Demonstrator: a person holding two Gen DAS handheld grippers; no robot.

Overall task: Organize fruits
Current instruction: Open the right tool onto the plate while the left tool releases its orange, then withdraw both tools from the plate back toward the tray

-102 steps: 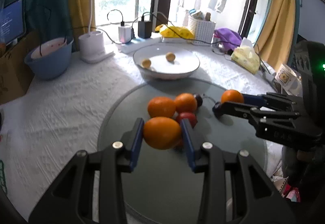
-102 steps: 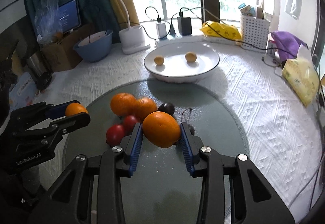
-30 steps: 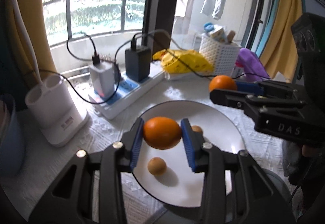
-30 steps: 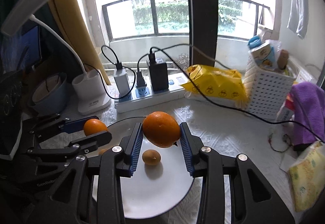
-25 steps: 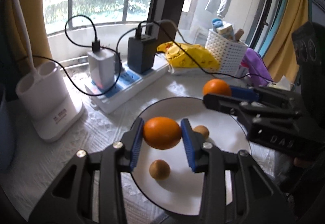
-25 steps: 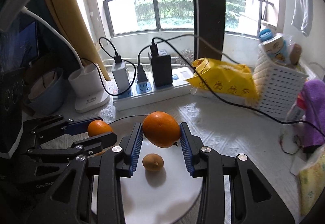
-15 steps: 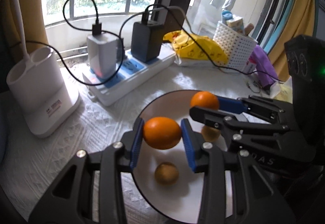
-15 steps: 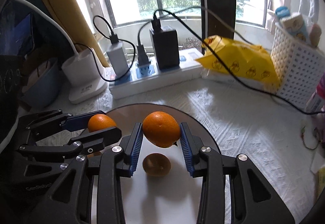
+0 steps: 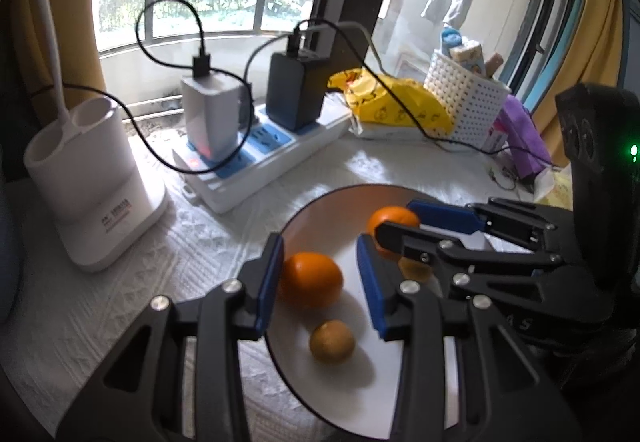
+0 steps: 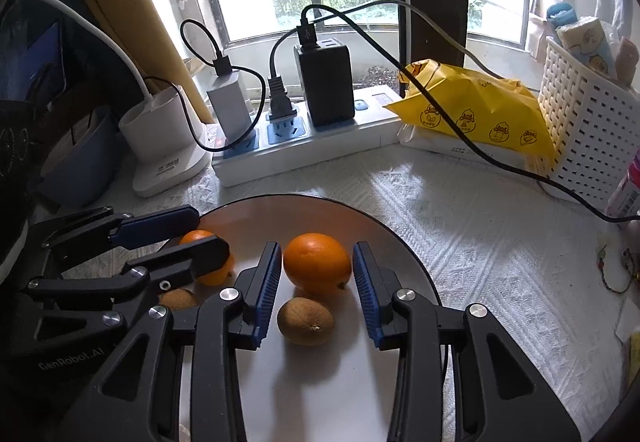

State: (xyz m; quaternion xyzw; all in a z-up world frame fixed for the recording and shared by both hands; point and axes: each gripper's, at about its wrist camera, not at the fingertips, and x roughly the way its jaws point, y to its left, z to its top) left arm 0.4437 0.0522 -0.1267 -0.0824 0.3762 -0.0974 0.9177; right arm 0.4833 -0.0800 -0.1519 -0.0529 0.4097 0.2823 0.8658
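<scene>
Both grippers hang over a white plate (image 9: 416, 394) (image 10: 320, 213). My left gripper (image 9: 320, 282) is open; its orange (image 9: 311, 280) lies on the plate between the spread fingers, near a small brown fruit (image 9: 332, 342). My right gripper (image 10: 316, 282) is open too; its orange (image 10: 317, 263) rests on the plate between its fingers, with a small brown fruit (image 10: 306, 322) just in front. In the right wrist view the left gripper (image 10: 200, 230) and its orange (image 10: 208, 266) show at the left, beside a second brown fruit (image 10: 178, 298). In the left wrist view the right gripper's orange (image 9: 392, 219) shows.
Behind the plate stand a power strip (image 10: 304, 145) with chargers and trailing cables, a white lamp base (image 9: 88, 177), a yellow bag (image 10: 472, 113) and a white basket (image 10: 588, 137). A blue bowl (image 10: 80, 161) sits at the far left. A white textured cloth (image 10: 480, 242) covers the table.
Both grippers came down over the plate and opened. Each orange, held half a second ago, now rests on the plate between its gripper's fingers.
</scene>
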